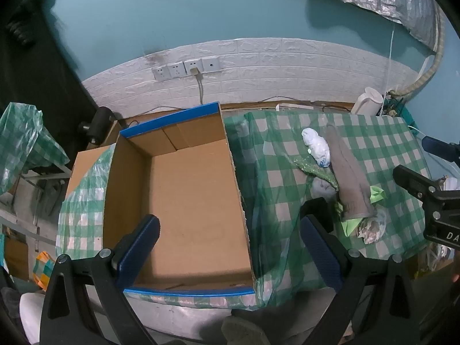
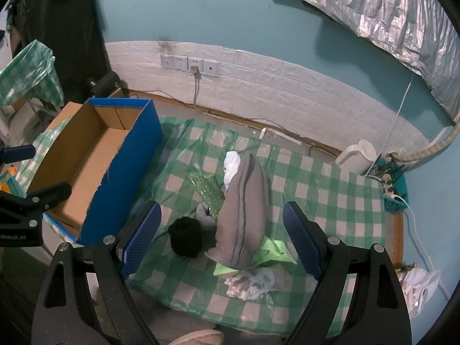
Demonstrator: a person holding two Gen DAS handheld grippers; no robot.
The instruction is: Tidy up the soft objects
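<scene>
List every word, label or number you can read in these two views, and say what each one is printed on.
"DA": white letters on the black body of the right tongs, cut off by the edge of the left wrist view.
"nRobot.AI": white print on the black body of the left tongs, its start cut off in the right wrist view.
Blue marks on the white plastic bag: too small to read.
Cardboard box: no print visible.

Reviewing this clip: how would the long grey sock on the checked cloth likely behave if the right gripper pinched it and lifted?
The grey sock looks like soft knit lying slack over the pile, so it would probably droop from the pinch rather than hold shape. It seems light. It rests on green paper and beside a black bundle, so lifting could drag or shift them. The right gripper is open above it.
</scene>
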